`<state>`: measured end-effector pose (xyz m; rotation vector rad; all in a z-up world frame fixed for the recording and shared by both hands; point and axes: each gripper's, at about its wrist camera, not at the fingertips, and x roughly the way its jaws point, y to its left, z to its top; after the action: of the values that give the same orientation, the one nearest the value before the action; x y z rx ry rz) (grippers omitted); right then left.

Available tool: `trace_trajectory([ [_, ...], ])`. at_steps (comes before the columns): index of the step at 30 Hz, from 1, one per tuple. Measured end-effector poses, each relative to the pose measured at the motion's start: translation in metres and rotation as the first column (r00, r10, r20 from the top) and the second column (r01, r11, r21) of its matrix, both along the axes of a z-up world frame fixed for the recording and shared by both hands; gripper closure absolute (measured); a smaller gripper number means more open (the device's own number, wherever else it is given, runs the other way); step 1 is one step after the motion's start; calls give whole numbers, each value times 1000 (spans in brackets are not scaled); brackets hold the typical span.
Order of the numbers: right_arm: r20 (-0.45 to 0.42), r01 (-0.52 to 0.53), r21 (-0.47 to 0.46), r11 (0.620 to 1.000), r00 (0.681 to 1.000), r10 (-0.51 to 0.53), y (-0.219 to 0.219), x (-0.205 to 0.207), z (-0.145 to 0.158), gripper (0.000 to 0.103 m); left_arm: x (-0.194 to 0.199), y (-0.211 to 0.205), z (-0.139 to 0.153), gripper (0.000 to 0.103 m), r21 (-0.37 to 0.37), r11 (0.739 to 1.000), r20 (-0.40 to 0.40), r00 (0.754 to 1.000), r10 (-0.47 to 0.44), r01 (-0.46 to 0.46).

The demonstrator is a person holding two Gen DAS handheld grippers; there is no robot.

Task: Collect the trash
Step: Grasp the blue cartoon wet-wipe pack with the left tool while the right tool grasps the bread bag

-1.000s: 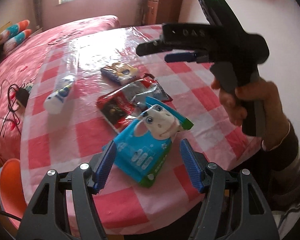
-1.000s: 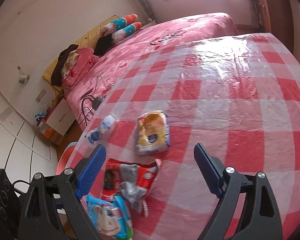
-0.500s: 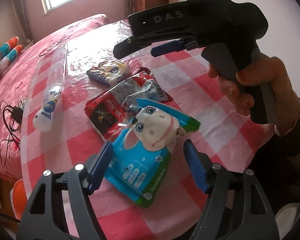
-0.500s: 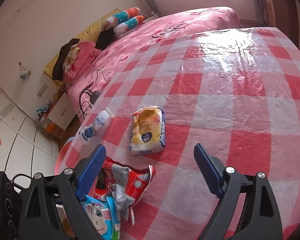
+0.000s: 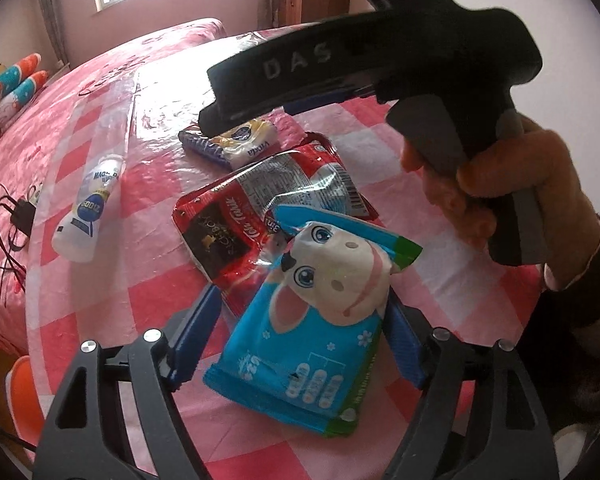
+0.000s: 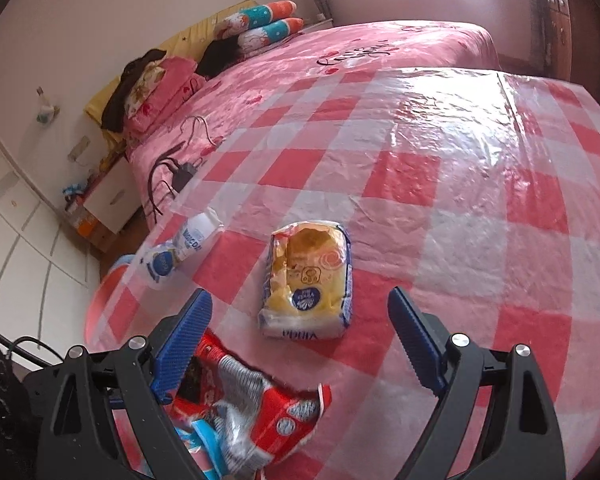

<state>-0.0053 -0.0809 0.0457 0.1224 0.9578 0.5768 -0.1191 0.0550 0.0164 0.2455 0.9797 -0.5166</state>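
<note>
We have the left gripper (image 5: 300,328) spread wide around the blue cow packet (image 5: 304,344) on the bench (image 5: 112,292); we should squeeze squarely. The right gripper (image 6: 300,336), also wide, faces the yellow packet (image 6: 308,280).

A round bench (image 6: 460,184), draped in a glossy pink-and-white checked plastic cloth, is carrying four things: a blue cow-print wet-wipe pack (image 5: 308,344) overlapping a crumpled red foil snack wrapper (image 5: 260,208), a yellow tissue packet (image 6: 310,280) just beyond, and a white plastic bottle (image 5: 90,208) lying on its side, apart near the edge.
</note>
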Motion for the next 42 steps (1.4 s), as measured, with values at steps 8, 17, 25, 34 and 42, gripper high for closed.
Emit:
trace_trajectory([
  [8, 12, -1, -55, 998, 1000, 1, 12, 11, -6, 28, 2, 3, -3, 26, -31, 999, 4, 1000, 11, -11],
  [17, 37, -8, -139, 990, 999, 13, 23, 14, -11, 38, -5, 5, -1, 43, -78, 997, 4, 1000, 4, -4],
  [25, 73, 0, -197, 980, 997, 15, 32, 11, -14, 49, -11, 16, 3, 51, -133, 990, -3, 999, 38, -38],
  [34, 84, 25, -189, 982, 996, -9, 25, 11, -14, 65, -7, 43, 4, 53, -193, 975, -16, 994, 109, -110],
  [42, 119, 54, -178, 982, 992, -33, 20, 6, -10, 85, -8, 69, 5, 53, -230, 957, -14, 983, 181, -179],
])
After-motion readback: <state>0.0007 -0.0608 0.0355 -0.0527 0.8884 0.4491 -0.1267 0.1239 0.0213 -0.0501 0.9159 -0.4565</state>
